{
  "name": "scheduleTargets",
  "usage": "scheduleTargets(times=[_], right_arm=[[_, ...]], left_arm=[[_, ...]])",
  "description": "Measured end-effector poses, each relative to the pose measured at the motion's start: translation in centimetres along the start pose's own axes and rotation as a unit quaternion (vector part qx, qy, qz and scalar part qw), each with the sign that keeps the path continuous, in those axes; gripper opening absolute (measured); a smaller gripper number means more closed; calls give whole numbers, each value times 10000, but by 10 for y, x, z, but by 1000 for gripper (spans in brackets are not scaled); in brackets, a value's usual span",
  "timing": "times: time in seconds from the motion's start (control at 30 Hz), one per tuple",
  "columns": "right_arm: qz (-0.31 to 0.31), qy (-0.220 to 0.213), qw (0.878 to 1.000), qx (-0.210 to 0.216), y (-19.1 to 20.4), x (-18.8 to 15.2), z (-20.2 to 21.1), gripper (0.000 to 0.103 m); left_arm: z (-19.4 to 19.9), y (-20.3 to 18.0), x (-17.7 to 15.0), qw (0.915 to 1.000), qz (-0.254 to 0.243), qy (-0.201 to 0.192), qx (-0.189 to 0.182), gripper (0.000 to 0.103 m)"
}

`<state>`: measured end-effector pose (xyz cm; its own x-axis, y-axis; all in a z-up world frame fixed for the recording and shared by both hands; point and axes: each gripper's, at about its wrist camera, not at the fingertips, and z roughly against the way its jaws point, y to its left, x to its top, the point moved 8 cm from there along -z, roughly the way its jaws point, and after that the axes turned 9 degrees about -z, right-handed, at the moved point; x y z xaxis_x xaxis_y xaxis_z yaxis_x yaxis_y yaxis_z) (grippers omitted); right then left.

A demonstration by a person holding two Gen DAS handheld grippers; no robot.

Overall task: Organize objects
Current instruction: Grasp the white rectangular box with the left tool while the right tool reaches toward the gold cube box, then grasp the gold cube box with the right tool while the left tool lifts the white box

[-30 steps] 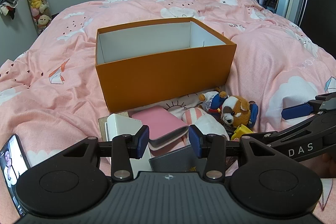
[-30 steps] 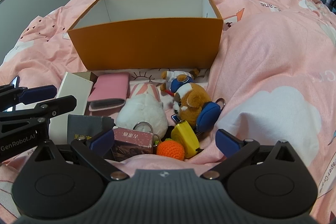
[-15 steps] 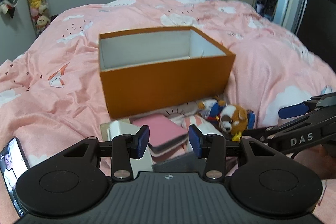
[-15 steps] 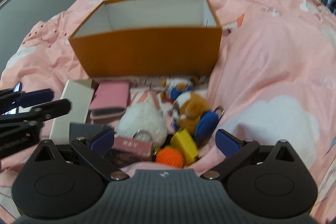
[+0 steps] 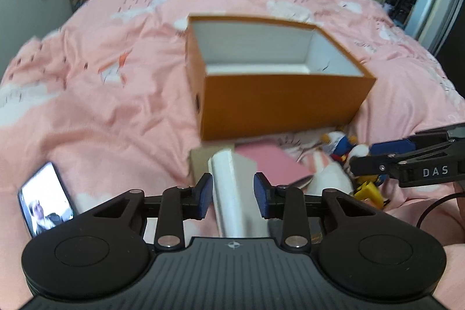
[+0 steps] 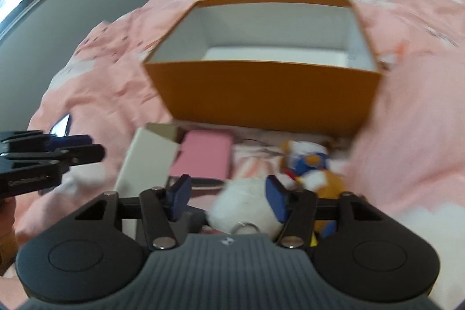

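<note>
On a bed with a pink duvet (image 5: 96, 106), an open orange box (image 5: 279, 109) is standing empty, and the things to be tidied are lying in a heap just in front of its near wall. The left gripper (image 5: 232, 193) is closing, its 2 blue pads flanking a white box (image 5: 232, 193) without visibly pressing on it yet. That box's long axis is running away from the gripper toward the orange box, so the pads are meeting its long sides. The right gripper (image 6: 226, 198) is also closing, over a white plush toy (image 6: 244, 211) lying directly ahead of it; no contact is visible through the blur. A pink case (image 6: 203, 156) is lying between the 2 targets, with a brown plush dog (image 6: 316, 179) further right. The left gripper looks nearer to a firm hold.
</note>
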<state>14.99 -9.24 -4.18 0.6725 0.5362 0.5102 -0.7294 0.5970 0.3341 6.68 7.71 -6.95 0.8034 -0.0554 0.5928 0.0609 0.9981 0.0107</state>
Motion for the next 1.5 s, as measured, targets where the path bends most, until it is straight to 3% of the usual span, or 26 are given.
scheduleTargets(times=[0.1,0.2,0.4,0.63,0.77,0.87,1.03,1.3,1.4,1.5], right_arm=[[297,192,9993,106,19,1,-21,30],[399,368,9982,243,31,0,-37,30],[657,508,9963,237,42,-5,-52,32],[814,614,9945,254,47,-3,-64,32],[1171,615,9905,377,59,3,-66,41],[1626,573,9840,462,72,9,-73,57],[2703,580,9597,497,98,16,-97,76],[4569,670,8863,338,121,2,-136,76],[4813,697,8734,256,121,2,-148,76],[4763,824,8744,416,120,4,-156,76]], left_arm=[[-16,6,-16,9992,239,321,-72,47],[-33,8,-28,9965,484,623,-263,47],[-54,-1,-35,9934,526,825,-607,52],[-50,2,-32,9927,712,585,-782,38],[-28,15,-16,9955,738,244,-551,33],[-13,31,-4,9963,801,18,-302,34],[-4,50,11,9960,860,-214,125,34],[-23,54,10,9953,955,-151,60,33],[-26,54,9,9946,1025,-144,8,33],[-30,57,7,9931,1166,-126,-11,33]])
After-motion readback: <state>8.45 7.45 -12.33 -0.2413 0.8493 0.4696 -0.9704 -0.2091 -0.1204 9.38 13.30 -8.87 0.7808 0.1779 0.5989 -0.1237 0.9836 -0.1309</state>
